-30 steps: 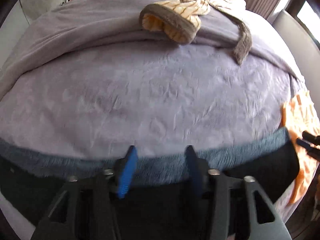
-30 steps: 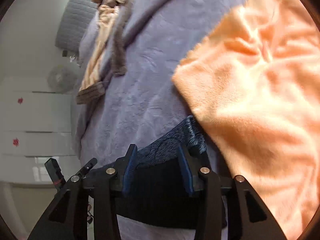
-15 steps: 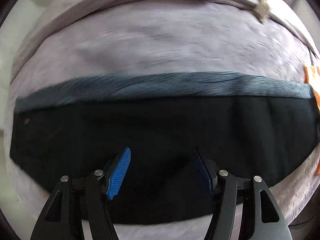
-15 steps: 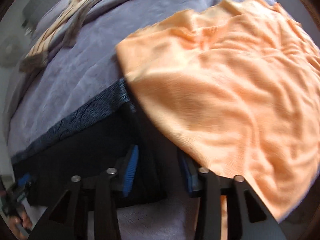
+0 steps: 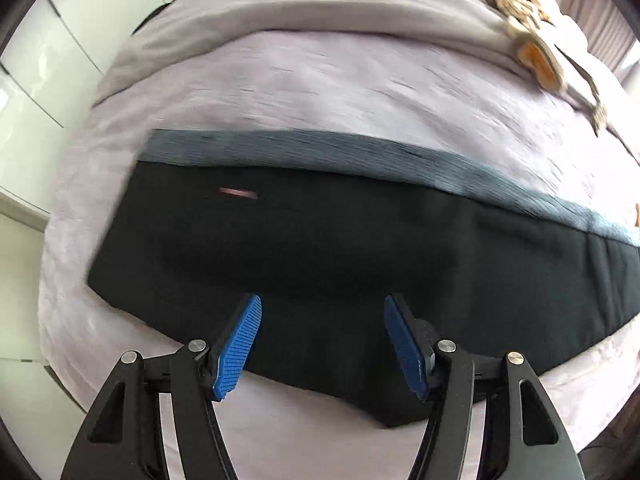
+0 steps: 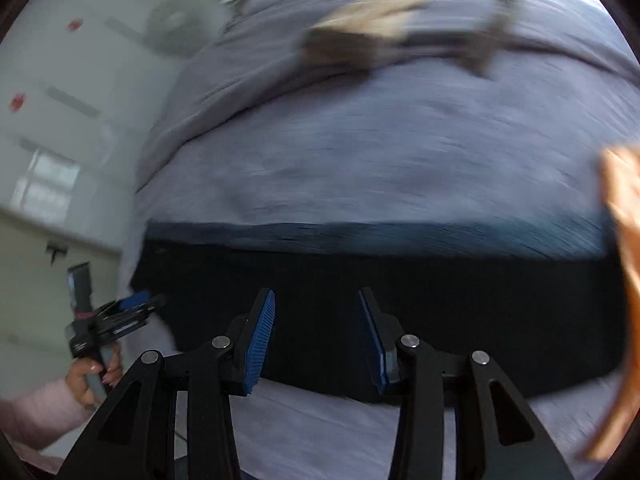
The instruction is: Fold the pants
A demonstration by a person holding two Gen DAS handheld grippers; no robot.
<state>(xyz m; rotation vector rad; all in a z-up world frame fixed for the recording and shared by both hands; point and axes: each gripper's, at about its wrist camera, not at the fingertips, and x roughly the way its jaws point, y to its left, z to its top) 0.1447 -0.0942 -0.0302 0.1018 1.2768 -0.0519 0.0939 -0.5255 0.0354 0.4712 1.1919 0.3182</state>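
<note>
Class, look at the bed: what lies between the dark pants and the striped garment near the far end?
Only bare lilac bedcover lies between the pants and the striped garment. The left wrist view shows it best.

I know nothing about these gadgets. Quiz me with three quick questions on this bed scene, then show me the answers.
1. True or false: the left gripper is clamped on the black pants.
2. Which colour is the cloth at the right edge of the right wrist view? A green, B orange, C white.
3. Fill in: the pants lie flat on the ____ bedspread.

Key: 1 false, its jaws stand apart above the fabric; 2 B; 3 lilac-grey.
</note>
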